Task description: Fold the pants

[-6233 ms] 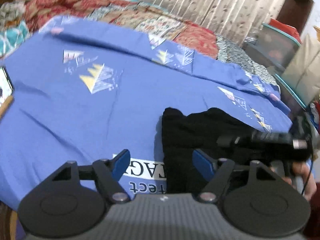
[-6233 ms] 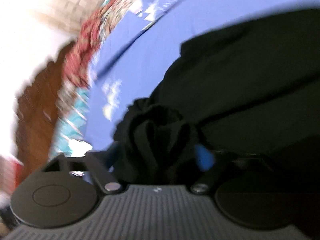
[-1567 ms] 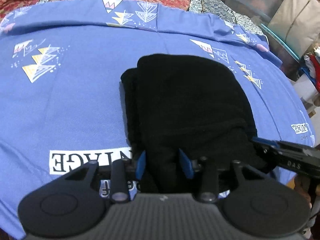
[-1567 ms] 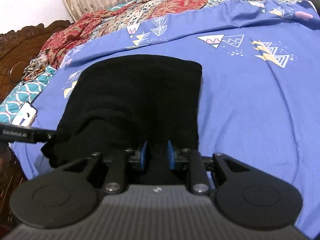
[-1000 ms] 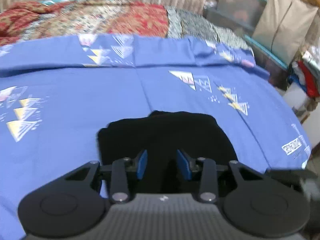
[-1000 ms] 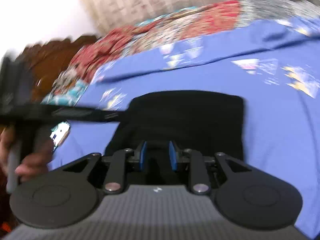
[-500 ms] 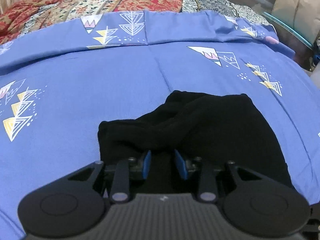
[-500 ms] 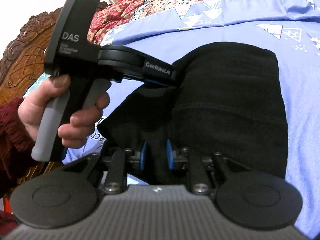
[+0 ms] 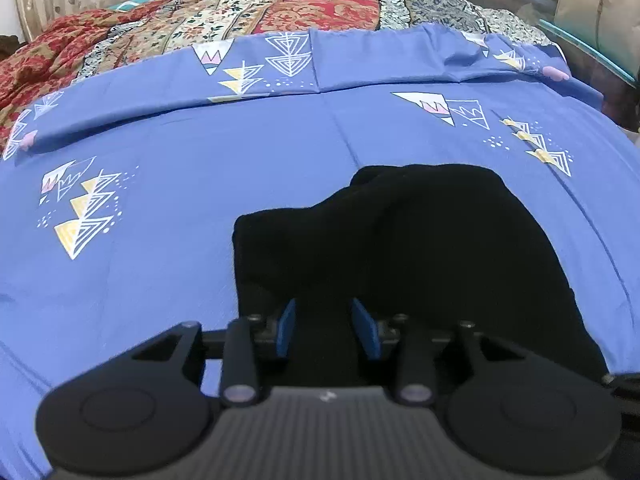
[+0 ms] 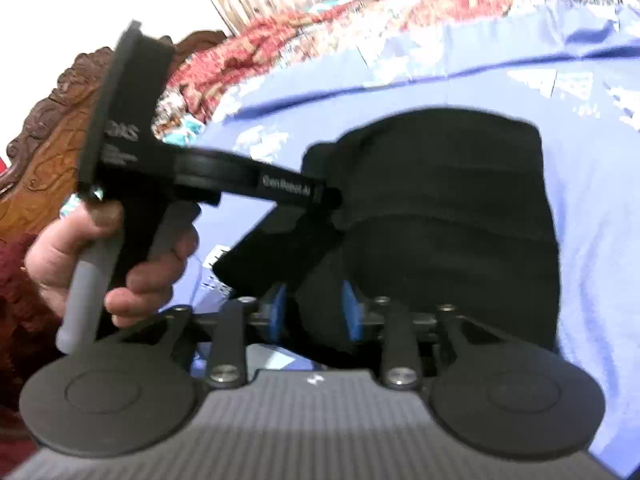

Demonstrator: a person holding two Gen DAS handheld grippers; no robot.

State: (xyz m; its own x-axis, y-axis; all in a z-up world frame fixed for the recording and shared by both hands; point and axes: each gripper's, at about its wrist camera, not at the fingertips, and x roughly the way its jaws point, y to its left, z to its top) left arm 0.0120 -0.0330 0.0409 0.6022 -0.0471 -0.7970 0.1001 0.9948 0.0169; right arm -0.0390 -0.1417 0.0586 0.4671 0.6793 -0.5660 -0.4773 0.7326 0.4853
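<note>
Black pants lie folded in a thick bundle on the blue sheet. My left gripper sits over the bundle's near left edge. Its jaws are opening, and black cloth still fills the gap and touches both blue pads. In the right wrist view the pants show a stitched band across the middle. My right gripper is at their near edge; its jaws are opening too, with cloth between them but the pads stand off it. A hand holds the left gripper's handle, whose tips reach into the fold.
A patterned red quilt lies beyond the sheet's folded edge. A carved wooden headboard stands at the left of the right wrist view. Storage boxes stand past the bed's right side. A curtain hangs behind.
Both grippers have sunk a little toward the bed. The right gripper's pads have spread clearly; the left's have spread slightly. The pants have settled into a flatter bundle.
</note>
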